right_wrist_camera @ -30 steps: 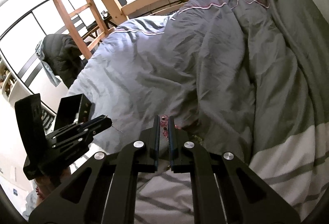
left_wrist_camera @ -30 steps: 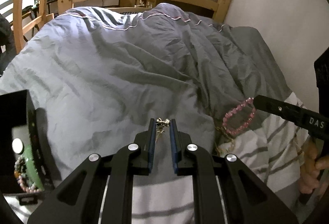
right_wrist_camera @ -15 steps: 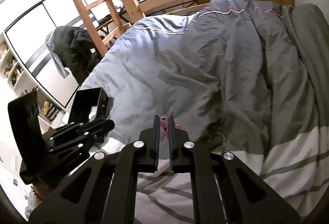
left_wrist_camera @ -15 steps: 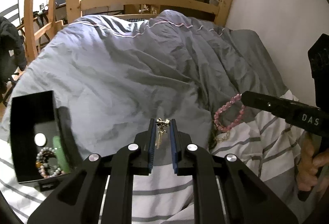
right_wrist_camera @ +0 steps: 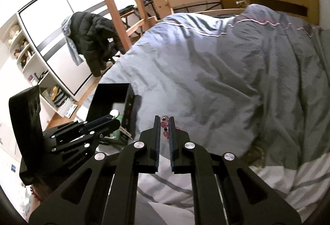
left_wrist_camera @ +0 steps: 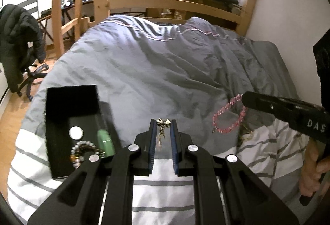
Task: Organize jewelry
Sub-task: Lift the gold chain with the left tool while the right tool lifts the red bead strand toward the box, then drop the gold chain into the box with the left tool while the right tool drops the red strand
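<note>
From the left wrist view, the left claw (left_wrist_camera: 163, 121) was closed narrowly on a small gold charm (left_wrist_camera: 163, 122), its short chain dangling between the fingers. It hung above the striped sheet (left_wrist_camera: 165, 187) of the bed, just right of the open black box (left_wrist_camera: 72, 121), which lay on the bed and held a beaded bracelet (left_wrist_camera: 82, 150), a green piece (left_wrist_camera: 105, 142) and a white disc (left_wrist_camera: 76, 132). To judge by that position, the charm was meant for the box. Off to the right, the right claw (left_wrist_camera: 244, 99) pinched a pink bead bracelet (left_wrist_camera: 229, 115), whose loop sagged down to the grey duvet (left_wrist_camera: 165, 72). A tangle of gold chain (left_wrist_camera: 245, 136) lay beneath it on the bed.

From the right wrist view, the right claw (right_wrist_camera: 165, 118) was nearly closed on the pink bracelet (right_wrist_camera: 165, 126), gripped by a few beads at the fingertips so the rest could hang free. The left claw (right_wrist_camera: 117, 120) sat low left at the box's (right_wrist_camera: 111, 99) near edge, chain trailing from its tip.
</note>
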Demonstrator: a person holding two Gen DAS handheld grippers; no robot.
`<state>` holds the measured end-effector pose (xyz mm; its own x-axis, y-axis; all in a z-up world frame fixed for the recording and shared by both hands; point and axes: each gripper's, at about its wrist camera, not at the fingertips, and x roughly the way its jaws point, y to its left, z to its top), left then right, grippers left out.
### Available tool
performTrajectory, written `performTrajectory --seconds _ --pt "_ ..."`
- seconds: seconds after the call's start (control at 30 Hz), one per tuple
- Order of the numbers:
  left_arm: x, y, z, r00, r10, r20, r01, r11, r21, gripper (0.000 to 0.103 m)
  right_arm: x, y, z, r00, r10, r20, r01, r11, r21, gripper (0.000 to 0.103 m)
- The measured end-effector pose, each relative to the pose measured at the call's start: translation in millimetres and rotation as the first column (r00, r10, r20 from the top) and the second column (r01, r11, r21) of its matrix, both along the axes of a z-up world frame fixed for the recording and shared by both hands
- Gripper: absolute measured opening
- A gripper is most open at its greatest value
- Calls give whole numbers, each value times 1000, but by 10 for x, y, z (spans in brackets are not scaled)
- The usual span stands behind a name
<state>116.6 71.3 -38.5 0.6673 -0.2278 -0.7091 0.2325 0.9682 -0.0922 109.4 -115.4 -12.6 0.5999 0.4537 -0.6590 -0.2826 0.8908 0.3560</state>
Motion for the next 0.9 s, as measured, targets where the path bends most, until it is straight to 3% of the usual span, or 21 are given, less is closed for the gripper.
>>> performTrajectory --seconds 0.6,0.9 --pt "77 744 42 990 138 -5 -137 990 16 13 250 1013 72 986 164 -9 -164 987 2 8" --pt "178 1199 -58 971 232 -51 -232 973 -2 13 359 1390 -6 973 229 -26 -228 973 31 8"
